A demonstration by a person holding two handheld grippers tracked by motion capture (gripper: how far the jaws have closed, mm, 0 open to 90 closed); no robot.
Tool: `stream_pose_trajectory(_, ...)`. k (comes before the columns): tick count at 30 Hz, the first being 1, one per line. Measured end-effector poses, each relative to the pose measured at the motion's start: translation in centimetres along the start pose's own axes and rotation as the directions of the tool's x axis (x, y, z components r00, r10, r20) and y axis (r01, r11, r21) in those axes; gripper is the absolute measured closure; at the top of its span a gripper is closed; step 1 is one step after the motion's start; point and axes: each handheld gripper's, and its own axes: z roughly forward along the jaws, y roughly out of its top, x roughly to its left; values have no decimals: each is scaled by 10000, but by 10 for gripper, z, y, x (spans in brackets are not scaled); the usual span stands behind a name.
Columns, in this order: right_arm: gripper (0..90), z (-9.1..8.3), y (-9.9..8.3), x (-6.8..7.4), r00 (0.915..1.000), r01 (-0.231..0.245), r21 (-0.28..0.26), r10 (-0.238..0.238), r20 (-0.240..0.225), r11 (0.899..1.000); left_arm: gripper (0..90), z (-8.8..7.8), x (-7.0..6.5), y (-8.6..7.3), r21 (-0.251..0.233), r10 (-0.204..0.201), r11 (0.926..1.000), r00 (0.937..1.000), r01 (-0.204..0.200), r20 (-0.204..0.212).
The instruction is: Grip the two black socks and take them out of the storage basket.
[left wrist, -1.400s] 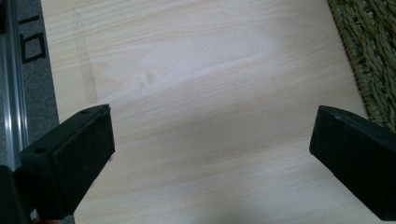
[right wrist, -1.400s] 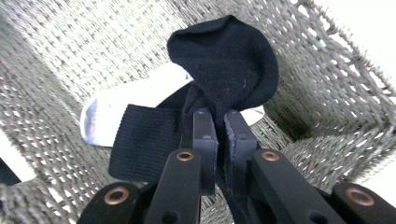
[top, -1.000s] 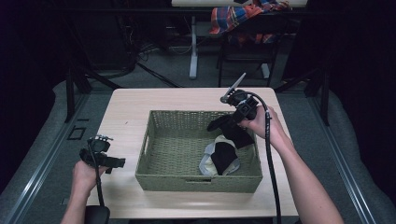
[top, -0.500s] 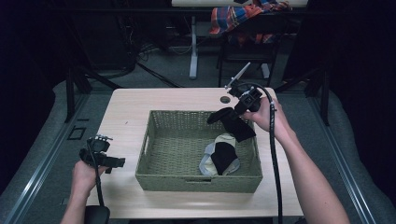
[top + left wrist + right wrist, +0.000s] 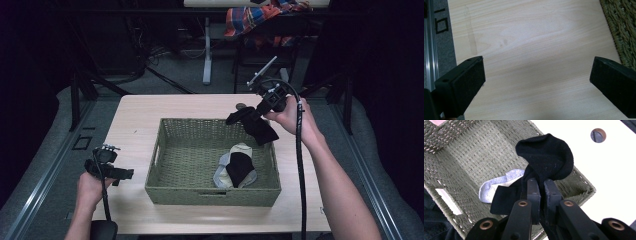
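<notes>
A green woven basket stands in the middle of the light wooden table. My right gripper is shut on a black sock and holds it in the air over the basket's far right corner. In the right gripper view the black sock hangs folded from the closed jaws above the basket. A grey and cream sock with another black sock on top lies on the basket floor. My left gripper is open, low over the table left of the basket, with nothing between its jaws.
A small round hole sits in the table beyond the basket. A plaid cloth lies on furniture behind the table. Table legs and cables stand on the dark floor at the back. Bare tabletop lies to the basket's left.
My right gripper has lifted the black sock up and toward the far right corner of the basket. The left gripper has stayed in place.
</notes>
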Motion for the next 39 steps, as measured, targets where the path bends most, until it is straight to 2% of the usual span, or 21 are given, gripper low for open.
stream_pose_trajectory(11, 853, -24, -17, -13, 9989, -233, -73, 236, 412, 9997, 2, 0, -1, 0, -21, 27, 10000, 10000, -27, 15)
stream_pose_trajectory(22, 853, -44, -44, -35, 9936, -847, -302, 867, 724, 9959, 2, 0, -1, 0, -31, 22, 10000, 10000, -22, 14)
stream_pose_trajectory(25, 853, -51, -59, -45, 9889, -1176, -415, 1208, 864, 9922, 2, 1, -1, 0, -10, 19, 10000, 10000, -19, 15)
stream_pose_trajectory(26, 853, -51, -59, -45, 9889, -1176, -415, 1208, 864, 9922, 2, 1, -1, 0, -10, 19, 10000, 10000, -19, 15)
stream_pose_trajectory(29, 853, -59, -75, -57, 9821, -1537, -568, 1588, 1012, 9865, 2, 1, -1, 1, -5, 19, 10000, 10000, -19, 10)
stream_pose_trajectory(37, 853, -67, -100, -72, 9676, -2114, -709, 2190, 1255, 9748, 2, 0, -1, 0, 2, 8, 10000, 10000, -8, 9)
stream_pose_trajectory(39, 853, -68, -103, -74, 9660, -2159, -624, 2225, 1318, 9744, 2, 1, -1, 0, 8, 7, 10000, 10000, -7, 11)
